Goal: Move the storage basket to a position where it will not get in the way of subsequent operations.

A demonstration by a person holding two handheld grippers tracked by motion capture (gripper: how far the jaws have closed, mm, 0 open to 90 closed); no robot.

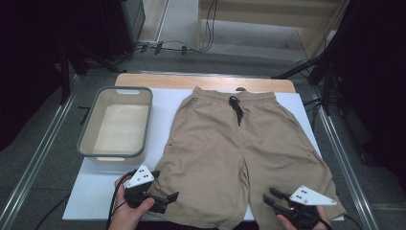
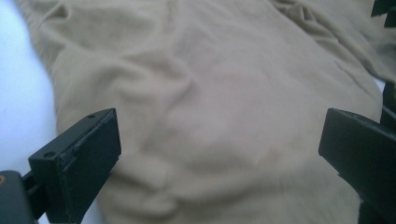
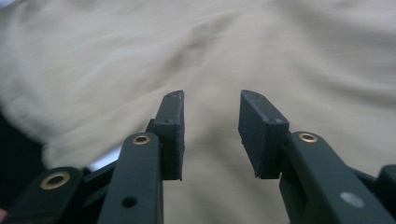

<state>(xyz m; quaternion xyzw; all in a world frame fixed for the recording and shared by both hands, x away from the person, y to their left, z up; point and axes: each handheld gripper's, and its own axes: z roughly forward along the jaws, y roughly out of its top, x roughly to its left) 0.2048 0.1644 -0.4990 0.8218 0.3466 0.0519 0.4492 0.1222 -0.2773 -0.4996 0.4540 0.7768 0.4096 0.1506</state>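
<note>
Dim room, bright white table (image 1: 95, 191), and a pair of tan shorts (image 1: 239, 143) is laid out flat, waistband at the far edge, both leg hems toward the person. Left claw (image 1: 168, 197) sits low at the outer hem of the left leg, jaws wide apart with nothing clamped; in the left gripper view the shorts (image 2: 210, 107) spread ahead of and between them. Right claw (image 1: 269, 197) hovers over the hem of the other leg, jaws partly apart and gripping nothing, the shorts (image 3: 233, 56) just beyond its tips (that view is blurred, so contact is hard to call). One claw per leg looks like a setup for a fold. Beyond the left claw waits a beige bin (image 1: 116, 91), likely where the folded shorts are headed.
</note>
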